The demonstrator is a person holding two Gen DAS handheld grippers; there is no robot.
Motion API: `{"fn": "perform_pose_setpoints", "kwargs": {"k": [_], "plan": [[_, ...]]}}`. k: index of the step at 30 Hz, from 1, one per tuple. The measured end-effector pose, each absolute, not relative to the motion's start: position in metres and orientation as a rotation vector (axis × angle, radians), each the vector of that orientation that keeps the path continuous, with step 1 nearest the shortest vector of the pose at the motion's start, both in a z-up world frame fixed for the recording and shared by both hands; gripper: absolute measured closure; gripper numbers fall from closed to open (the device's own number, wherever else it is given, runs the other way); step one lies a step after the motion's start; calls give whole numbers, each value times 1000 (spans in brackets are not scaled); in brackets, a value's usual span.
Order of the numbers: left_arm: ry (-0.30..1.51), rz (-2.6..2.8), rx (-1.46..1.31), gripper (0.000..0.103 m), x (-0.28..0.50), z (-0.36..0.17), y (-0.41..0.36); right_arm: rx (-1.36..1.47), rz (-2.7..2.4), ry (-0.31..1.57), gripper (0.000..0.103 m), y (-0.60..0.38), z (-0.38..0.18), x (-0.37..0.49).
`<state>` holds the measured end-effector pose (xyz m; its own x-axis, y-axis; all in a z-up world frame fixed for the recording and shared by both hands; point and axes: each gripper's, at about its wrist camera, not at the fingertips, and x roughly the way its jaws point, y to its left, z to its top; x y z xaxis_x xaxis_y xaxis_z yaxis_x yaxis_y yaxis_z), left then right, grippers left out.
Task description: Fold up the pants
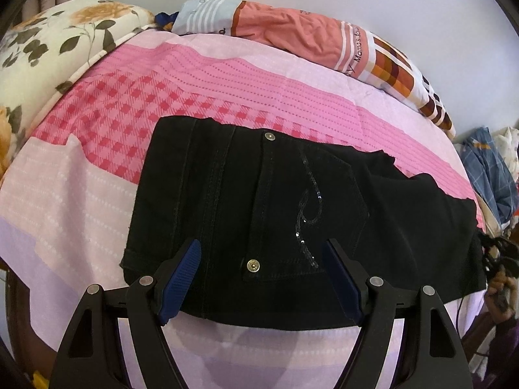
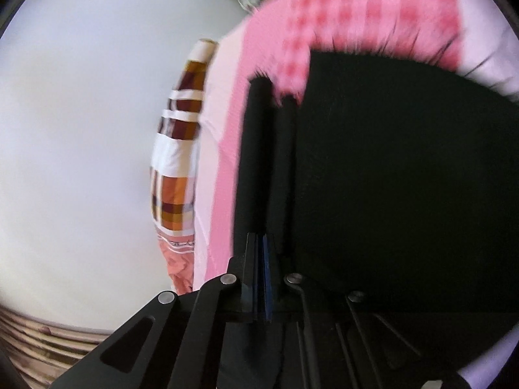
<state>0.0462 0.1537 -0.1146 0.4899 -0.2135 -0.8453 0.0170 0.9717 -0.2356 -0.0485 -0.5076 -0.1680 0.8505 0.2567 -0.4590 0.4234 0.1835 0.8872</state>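
Black pants [image 1: 292,194] lie across a pink bedsheet [image 1: 194,81], back pocket with sequins and two metal studs facing up. My left gripper [image 1: 263,243] hovers over the near edge of the pants, open wide, its blue pads on either side of the pocket and nothing pinched. In the blurred right wrist view my right gripper [image 2: 262,236] is shut on an edge of the black pants [image 2: 389,178]; a narrow fold of the cloth runs forward from the closed fingers, and the wide dark panel spreads to the right.
A floral pillow [image 1: 48,48] sits at the bed's far left. An orange and checked quilt [image 1: 308,35] lies along the far edge by the wall. Loose clothes [image 1: 493,168] are piled off the right side. A person's hand [image 1: 502,288] shows at the right edge.
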Motion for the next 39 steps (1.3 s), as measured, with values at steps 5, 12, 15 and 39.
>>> {"fn": "perform_pose_setpoints", "kwargs": {"k": [5,12,15,39], "plan": [[1045,-150,-183,26,41,-112,155,1311,-121,621,95,-517,-155,-83],[1060,-157,-195,26,39,-115,154,1260,-64,696,78,-521,-176,-19],[1057,-154,-201,26,38,-115,154,1233,-132,692,78,-533,-185,-2],[1126,-116,-196,25,51,-123,146,1227,-147,708,100,-570,-208,26]]}}
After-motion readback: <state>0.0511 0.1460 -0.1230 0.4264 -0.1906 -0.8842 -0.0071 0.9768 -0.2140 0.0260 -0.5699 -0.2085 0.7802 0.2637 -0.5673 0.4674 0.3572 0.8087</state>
